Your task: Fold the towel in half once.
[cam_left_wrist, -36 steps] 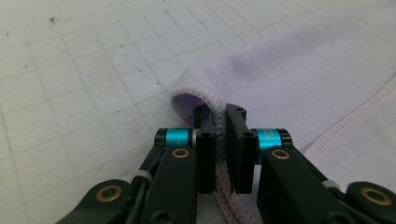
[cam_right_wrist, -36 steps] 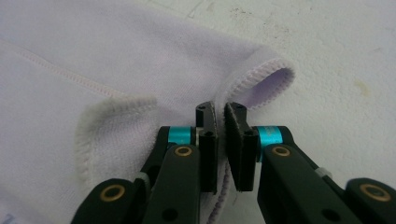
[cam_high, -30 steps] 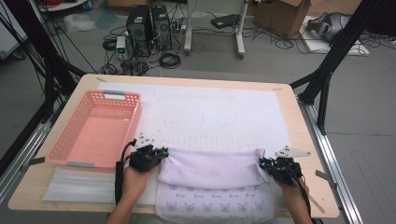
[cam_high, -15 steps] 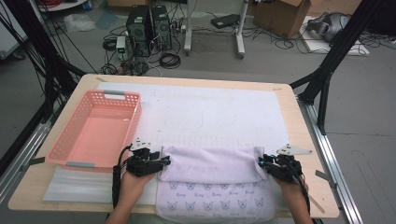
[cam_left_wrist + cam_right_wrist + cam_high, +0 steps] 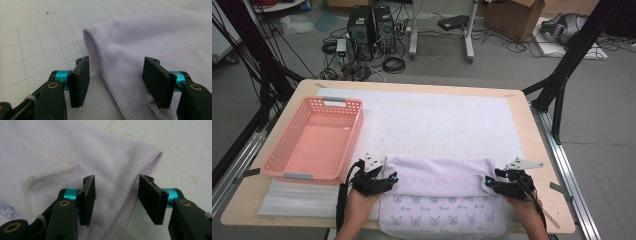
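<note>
A pale lilac towel [image 5: 439,197] lies at the table's near edge, its far part folded back over the printed near part. My left gripper [image 5: 388,178] sits at the fold's left end and my right gripper [image 5: 488,184] at its right end. In the left gripper view the left gripper [image 5: 116,78] has just been opening; the towel's hemmed folded edge [image 5: 100,55] lies between the jaws, with no pad pressing on it. In the right gripper view the right gripper [image 5: 117,197] has also just been opening, with the towel corner [image 5: 150,157] lying loose between its pads.
An empty pink plastic basket [image 5: 287,150] stands at the left on the white gridded mat [image 5: 437,120]. Cables, computer towers and frame legs crowd the floor beyond the table's far edge.
Both grippers have let go of the towel edge and opened. The left hand slid a little toward the right along the fold. The towel lies folded and flat.
</note>
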`<control>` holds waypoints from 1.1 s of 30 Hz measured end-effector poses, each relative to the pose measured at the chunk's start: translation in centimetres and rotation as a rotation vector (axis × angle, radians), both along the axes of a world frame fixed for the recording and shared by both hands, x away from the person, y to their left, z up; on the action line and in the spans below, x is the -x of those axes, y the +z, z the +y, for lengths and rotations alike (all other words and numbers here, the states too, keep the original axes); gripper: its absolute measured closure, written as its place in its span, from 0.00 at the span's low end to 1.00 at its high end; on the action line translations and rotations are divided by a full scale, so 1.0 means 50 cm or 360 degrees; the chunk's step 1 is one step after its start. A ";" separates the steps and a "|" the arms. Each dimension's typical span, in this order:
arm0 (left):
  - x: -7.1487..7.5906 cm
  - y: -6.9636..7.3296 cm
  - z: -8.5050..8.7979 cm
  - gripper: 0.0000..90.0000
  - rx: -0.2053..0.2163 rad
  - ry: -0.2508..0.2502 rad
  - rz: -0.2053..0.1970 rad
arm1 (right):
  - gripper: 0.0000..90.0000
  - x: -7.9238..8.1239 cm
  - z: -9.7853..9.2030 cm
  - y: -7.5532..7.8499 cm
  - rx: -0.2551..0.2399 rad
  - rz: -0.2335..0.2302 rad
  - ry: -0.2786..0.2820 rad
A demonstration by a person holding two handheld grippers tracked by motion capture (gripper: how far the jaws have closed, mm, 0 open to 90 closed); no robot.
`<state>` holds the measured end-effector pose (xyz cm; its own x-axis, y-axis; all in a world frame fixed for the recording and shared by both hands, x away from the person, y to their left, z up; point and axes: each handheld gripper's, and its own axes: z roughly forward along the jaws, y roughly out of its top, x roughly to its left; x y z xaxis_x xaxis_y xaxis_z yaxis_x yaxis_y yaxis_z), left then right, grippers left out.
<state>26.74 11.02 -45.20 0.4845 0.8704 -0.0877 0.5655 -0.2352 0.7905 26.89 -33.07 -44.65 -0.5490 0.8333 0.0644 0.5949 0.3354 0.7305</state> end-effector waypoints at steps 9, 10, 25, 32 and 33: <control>-0.006 -0.002 0.022 0.83 0.0136 -0.0001 0.0052 | 0.90 0.005 0.008 0.002 -0.0060 0.0044 0.0043; -0.006 -0.002 0.021 0.87 0.0137 -0.0003 0.0049 | 0.90 0.005 0.006 0.001 -0.0069 0.0047 0.0045; -0.003 0.005 0.018 0.95 0.0225 -0.0043 0.0028 | 0.92 0.005 0.004 0.002 -0.0087 0.0041 0.0041; -0.002 0.015 0.021 0.95 0.0277 -0.0042 -0.0009 | 0.93 0.007 0.001 0.006 -0.0095 -0.0004 0.0025; -0.005 0.017 0.022 0.95 0.0277 -0.0037 -0.0018 | 0.94 0.007 0.001 0.008 -0.0101 -0.0017 0.0021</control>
<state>26.97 12.11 -44.37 0.5061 0.8311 -0.2304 0.5522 -0.1070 0.8268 26.56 -33.04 -44.28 -0.5609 0.8204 0.1110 0.5828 0.2961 0.7568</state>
